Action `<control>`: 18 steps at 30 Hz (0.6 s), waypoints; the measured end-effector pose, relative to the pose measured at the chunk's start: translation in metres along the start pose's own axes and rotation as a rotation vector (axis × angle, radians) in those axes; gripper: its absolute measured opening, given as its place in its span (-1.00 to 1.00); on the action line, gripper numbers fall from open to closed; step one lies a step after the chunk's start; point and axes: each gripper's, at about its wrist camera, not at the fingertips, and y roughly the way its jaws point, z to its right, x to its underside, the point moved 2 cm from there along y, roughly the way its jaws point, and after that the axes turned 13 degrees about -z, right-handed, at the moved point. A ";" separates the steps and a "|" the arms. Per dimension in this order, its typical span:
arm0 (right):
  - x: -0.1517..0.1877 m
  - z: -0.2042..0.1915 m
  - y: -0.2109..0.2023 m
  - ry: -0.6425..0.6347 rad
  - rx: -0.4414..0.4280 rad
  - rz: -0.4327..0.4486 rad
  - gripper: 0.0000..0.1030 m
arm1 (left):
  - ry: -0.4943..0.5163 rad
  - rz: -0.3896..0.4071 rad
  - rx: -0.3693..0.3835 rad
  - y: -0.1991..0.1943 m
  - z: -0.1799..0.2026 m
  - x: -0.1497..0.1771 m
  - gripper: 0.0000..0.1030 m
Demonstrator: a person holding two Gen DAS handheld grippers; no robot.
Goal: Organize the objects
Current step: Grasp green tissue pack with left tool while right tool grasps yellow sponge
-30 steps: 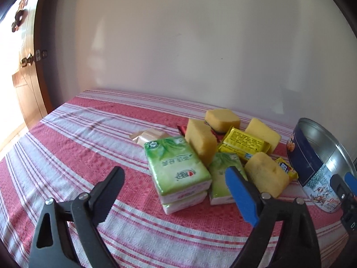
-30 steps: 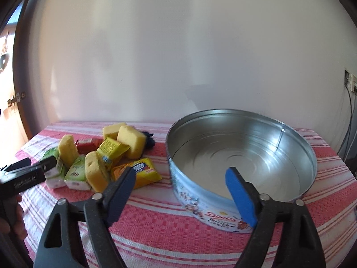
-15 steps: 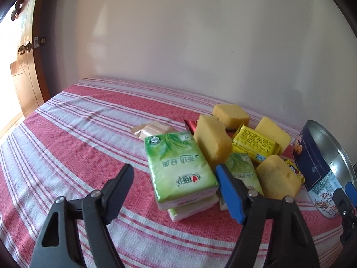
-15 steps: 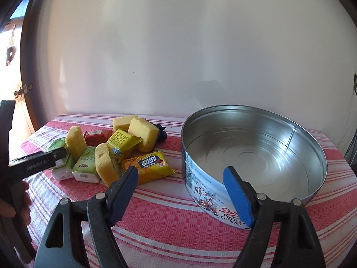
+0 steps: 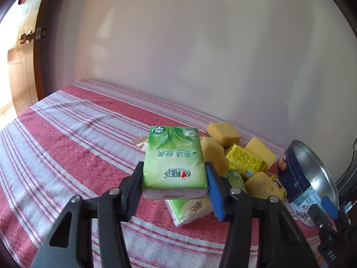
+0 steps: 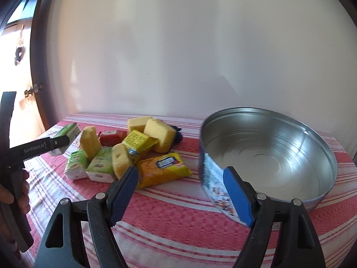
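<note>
My left gripper [image 5: 175, 182] is shut on a green tissue pack [image 5: 174, 163] and holds it just above another green pack [image 5: 189, 207] on the striped cloth. The held pack also shows in the right wrist view [image 6: 68, 134], at the far left. My right gripper [image 6: 180, 189] is open and empty, low over the cloth between the pile and the round metal cookie tin [image 6: 270, 158]. The tin is empty. The pile holds yellow sponges [image 6: 159, 135], a yellow packet [image 6: 139, 141], an orange snack pack [image 6: 164, 170], a red packet [image 6: 110, 136] and green tissue packs [image 6: 100, 166].
The red and white striped tablecloth [image 5: 67, 147] covers the table, which stands against a pale wall. A wooden door [image 5: 20, 67] is at the far left. A small tan packet [image 5: 140, 143] lies behind the held pack. The tin [image 5: 299, 176] stands right of the pile.
My left gripper moved forward, closed on the top green tissue pack and lifted it off the lower one. My right gripper shifted left, so the tin now sits further right.
</note>
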 end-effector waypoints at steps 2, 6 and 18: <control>-0.005 -0.009 0.007 0.003 -0.032 -0.017 0.52 | -0.008 0.001 -0.002 0.000 -0.001 0.000 0.02; -0.018 -0.040 0.026 -0.050 -0.076 -0.058 0.22 | 0.019 0.018 -0.038 -0.002 0.002 0.001 0.02; -0.022 -0.056 0.065 -0.072 -0.140 -0.213 -0.42 | 0.029 0.012 -0.056 -0.003 0.001 0.001 0.02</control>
